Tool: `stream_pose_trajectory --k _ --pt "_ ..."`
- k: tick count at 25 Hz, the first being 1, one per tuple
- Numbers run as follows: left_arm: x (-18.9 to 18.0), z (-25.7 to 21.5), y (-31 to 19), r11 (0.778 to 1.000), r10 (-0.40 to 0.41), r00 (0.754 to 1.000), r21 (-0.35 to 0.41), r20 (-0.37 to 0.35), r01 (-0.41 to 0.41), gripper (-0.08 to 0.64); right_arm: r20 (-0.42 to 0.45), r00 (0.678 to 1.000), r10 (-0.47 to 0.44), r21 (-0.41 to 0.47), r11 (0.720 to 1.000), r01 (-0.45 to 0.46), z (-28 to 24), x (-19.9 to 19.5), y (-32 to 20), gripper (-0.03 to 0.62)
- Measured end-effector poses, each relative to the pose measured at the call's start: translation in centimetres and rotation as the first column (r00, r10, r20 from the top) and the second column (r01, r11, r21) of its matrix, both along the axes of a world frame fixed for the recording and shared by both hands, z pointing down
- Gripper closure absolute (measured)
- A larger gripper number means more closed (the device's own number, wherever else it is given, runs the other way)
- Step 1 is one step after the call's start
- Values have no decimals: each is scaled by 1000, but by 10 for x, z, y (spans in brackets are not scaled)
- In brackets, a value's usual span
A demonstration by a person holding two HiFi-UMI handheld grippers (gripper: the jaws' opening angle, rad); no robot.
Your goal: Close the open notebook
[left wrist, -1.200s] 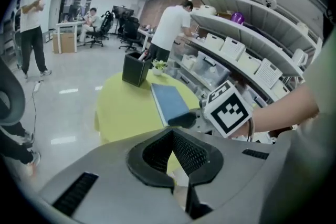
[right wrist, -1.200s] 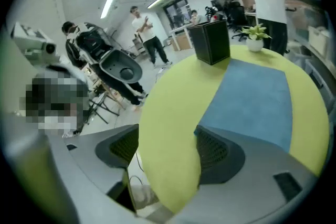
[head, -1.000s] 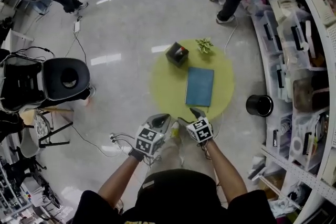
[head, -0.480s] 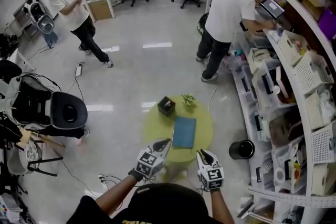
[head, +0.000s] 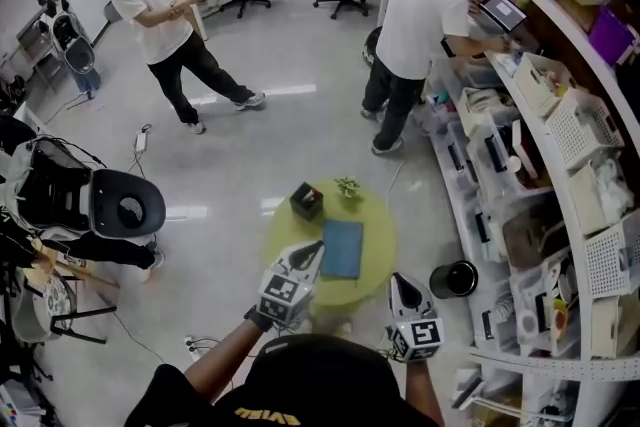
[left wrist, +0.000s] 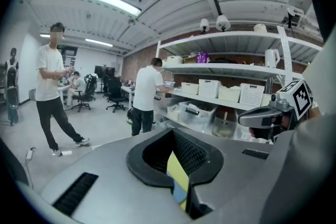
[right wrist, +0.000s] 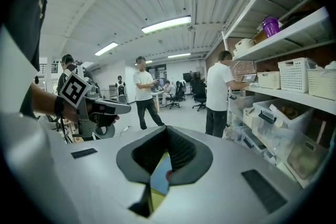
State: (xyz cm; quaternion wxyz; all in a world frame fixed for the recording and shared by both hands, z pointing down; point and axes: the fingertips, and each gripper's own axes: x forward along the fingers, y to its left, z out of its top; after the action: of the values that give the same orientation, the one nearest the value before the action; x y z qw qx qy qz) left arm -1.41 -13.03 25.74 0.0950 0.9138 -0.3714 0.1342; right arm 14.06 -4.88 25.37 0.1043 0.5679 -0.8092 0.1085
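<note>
**Notebook lies shut on the table, ahead of and below both raised grippers**

The notebook [head: 342,248] lies flat on the round yellow-green table [head: 379,237] with its blue cover up and no open pages showing, so the closing looks done. Its long axis runs away from the person, nearly straight up the head view. A black box [head: 306,202] and a small potted plant [head: 348,187] stand beyond its far end, apart from it.

The left gripper [head: 314,249] is held above the table, and in the head view its tip overlaps the notebook's near left edge. Its jaws are together and hold nothing. The right gripper [head: 400,280] hangs off the table's near right rim, further from the notebook. Its jaws have just closed, with nothing between them.

Both grippers point nearly level, over the table top. Any further touch would have to go forward and down, and the left hand looks the nearer.
</note>
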Motion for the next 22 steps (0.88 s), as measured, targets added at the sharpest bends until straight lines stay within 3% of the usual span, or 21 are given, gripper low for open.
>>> stream_pose_trajectory --k 11,22 --pt "2 -11 -8 997 -11 1000 72 23 9 543 -5 1000 7 16 1000 -7 -9 9 -10 591" --pt "-3 -11 1 997 -3 1000 78 18 1 543 -3 1000 10 80 997 -10 -36 7 -9 591"
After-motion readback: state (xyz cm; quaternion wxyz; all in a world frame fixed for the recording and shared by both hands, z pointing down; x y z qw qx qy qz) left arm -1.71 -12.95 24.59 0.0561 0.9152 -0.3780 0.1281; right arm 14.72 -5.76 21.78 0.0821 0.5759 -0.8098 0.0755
